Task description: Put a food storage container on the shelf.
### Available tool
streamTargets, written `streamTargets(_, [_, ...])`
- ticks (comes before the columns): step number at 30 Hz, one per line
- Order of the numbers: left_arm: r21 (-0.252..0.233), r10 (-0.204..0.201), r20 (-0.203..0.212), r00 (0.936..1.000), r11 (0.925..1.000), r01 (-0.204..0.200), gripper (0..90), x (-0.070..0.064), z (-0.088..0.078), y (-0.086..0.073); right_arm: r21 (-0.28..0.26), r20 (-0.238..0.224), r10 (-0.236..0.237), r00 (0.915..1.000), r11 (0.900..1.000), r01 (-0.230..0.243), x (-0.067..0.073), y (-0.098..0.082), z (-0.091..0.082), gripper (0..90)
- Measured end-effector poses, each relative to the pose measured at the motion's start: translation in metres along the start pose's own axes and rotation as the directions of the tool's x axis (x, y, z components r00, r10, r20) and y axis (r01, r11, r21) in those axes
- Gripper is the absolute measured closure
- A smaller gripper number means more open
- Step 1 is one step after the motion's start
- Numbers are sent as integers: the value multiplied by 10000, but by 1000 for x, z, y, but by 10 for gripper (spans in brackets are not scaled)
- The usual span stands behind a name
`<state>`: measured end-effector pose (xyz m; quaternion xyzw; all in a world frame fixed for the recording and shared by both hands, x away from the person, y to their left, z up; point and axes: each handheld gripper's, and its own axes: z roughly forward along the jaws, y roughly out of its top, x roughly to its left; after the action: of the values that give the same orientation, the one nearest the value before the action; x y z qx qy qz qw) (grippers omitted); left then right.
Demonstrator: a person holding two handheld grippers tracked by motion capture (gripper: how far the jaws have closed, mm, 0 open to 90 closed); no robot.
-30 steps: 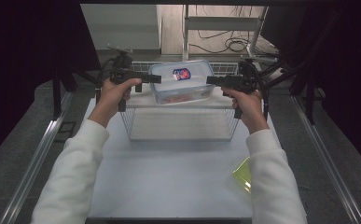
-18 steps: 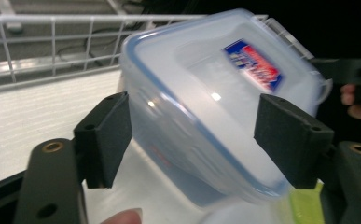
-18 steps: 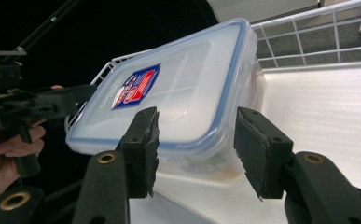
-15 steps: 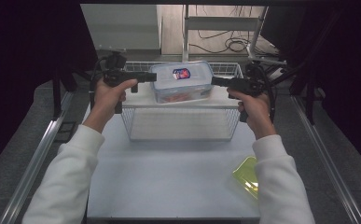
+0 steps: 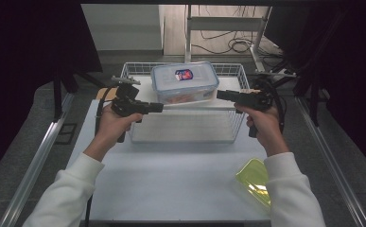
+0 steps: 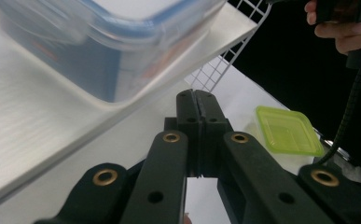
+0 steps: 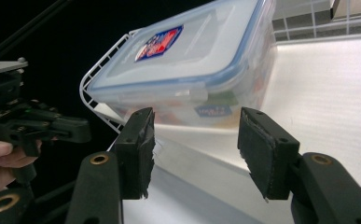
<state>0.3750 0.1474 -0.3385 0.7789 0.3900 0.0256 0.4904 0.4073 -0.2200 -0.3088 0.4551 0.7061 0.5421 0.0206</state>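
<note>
A clear plastic box [image 5: 184, 82] with a blue-rimmed lid and a red and blue label rests on a white board inside a wire basket [image 5: 185, 138]. My left gripper [image 5: 161, 108] sits just off the box's near left corner. Its jaws have just been closing and now meet with nothing between them [image 6: 195, 100], the box [image 6: 99, 46] looming above. My right gripper [image 5: 218, 94] is off the box's right side. Its jaws have just been opening and stand apart [image 7: 194, 140], empty, short of the box [image 7: 192, 60].
A yellow-green lid [image 5: 255, 182] lies on the white table near the right forearm, and shows past the left jaws too [image 6: 288, 136]. The basket's wire walls rise around the box. Dark curtains flank the table, with cables on the floor behind.
Both grippers have drawn back from the box's sides toward the person. The left jaws have closed together. The box has stayed in the basket.
</note>
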Motion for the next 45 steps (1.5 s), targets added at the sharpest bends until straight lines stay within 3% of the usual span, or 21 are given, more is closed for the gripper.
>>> streamTargets(6, [-28,-209,-70,9998,9998,209,900,5,11,3,153,-69,-121,9999,9998,122,-1,-7,2,445])
streamTargets(15, [-160,-564,-307,9979,9983,559,896,20,13,3,228,-172,-144,9997,9996,148,-1,-9,3,428])
streamTargets(18, [-245,-641,46,9979,9976,641,897,22,14,4,272,-202,-167,9997,9995,172,-1,-10,3,423])
streamTargets(33, [-366,-1158,-352,9926,9927,1145,897,32,17,11,296,-183,-87,9998,9995,93,-7,-13,0,419])
streamTargets(45, [-327,-1091,-435,9931,9936,1078,897,29,12,8,293,-217,-134,9997,9995,140,-8,-17,-2,417])
